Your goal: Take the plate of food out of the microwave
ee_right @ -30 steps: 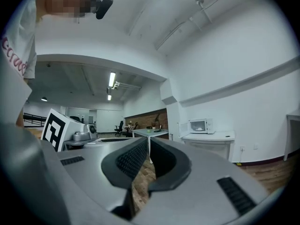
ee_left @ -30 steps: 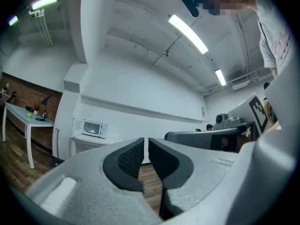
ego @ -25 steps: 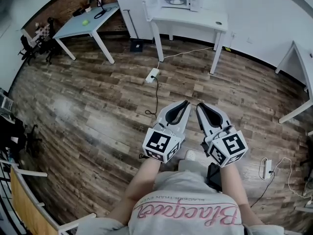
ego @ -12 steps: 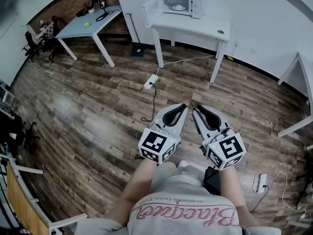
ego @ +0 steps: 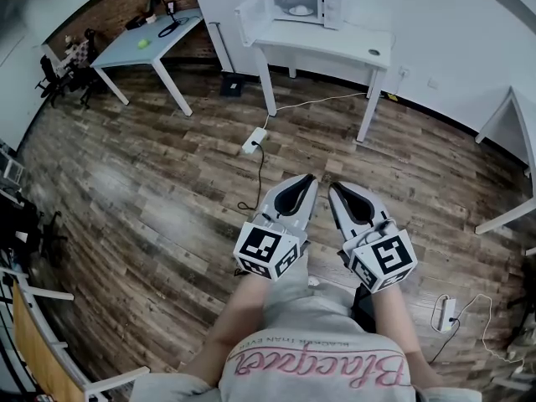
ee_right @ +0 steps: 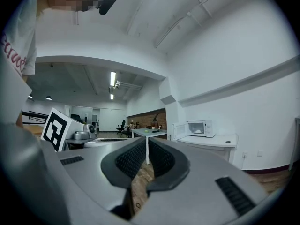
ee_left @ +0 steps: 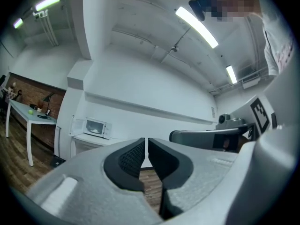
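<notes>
Plate of food [ego: 299,10]: a small pale plate carrying a low white mound, resting inside the microwave [ego: 322,5], far across the room from both grippers. Detail of the food is too small to tell. Microwave: white, boxy, its door [ego: 251,13] swung open to the left; it stands on a white table [ego: 352,44] with slim straight legs, against a plain white wall. Floor [ego: 151,191]: mottled brown wood-look planks, with a white power strip [ego: 254,141] and black cord lying on them. Left gripper [ego: 310,178]: grey moulded shell, black ribbed pads, marker cube at the rear; jaws drawn together to a thin slit, holding nothing. Right gripper [ego: 335,188]: same build; its jaws have just been closing and now stand almost together, with nothing between them. The two grippers are held level, side by side, ahead of the person's grey shirt [ego: 318,342]. Compared with a second ago, both grippers sit a little lower in the head view and the power strip lies slightly lower and further left; the plate remains in the microwave.
</notes>
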A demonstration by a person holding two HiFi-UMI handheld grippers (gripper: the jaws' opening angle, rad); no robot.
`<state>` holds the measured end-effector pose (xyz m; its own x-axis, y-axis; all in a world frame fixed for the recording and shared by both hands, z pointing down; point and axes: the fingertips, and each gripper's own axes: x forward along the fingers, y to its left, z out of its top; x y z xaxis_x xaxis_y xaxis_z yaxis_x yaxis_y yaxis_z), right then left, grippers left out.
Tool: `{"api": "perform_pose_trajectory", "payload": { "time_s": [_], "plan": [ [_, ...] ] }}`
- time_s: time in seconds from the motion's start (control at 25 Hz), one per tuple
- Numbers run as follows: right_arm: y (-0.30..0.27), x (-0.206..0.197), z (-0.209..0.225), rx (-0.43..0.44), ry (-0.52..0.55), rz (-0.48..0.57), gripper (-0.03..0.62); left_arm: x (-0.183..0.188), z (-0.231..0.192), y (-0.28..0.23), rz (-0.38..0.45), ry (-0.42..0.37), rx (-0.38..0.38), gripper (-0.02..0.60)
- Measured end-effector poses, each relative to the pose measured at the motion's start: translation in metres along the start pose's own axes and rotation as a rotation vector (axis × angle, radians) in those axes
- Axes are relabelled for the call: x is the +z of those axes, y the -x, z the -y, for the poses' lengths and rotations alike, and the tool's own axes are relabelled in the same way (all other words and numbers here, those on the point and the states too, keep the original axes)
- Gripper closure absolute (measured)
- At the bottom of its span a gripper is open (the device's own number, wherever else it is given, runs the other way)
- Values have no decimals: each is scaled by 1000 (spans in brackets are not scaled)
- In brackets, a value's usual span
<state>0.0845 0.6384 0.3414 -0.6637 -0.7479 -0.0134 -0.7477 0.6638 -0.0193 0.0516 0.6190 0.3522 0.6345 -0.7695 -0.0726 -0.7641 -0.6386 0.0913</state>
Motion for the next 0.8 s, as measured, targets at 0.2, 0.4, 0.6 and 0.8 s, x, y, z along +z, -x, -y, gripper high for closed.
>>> {"api": "perform_pose_trajectory", "payload": {
  "time_s": [0.2,0.4,0.6,0.8],
  "plan": [
    [-12,5,19,-14,-43,14,568,3,-7,-24,-16,-4,4,571],
    [-35,13,36,-13,-48,31,568,5,-21,-45,-12,-52,18,571],
    [-56,13,55,-41,-11,12,572,6,-44,-68,-7,-40,34,571],
    [-87,8,69,-42,16,-7,579,14,-74,-87,24,-89,77,574]
  ]
}}
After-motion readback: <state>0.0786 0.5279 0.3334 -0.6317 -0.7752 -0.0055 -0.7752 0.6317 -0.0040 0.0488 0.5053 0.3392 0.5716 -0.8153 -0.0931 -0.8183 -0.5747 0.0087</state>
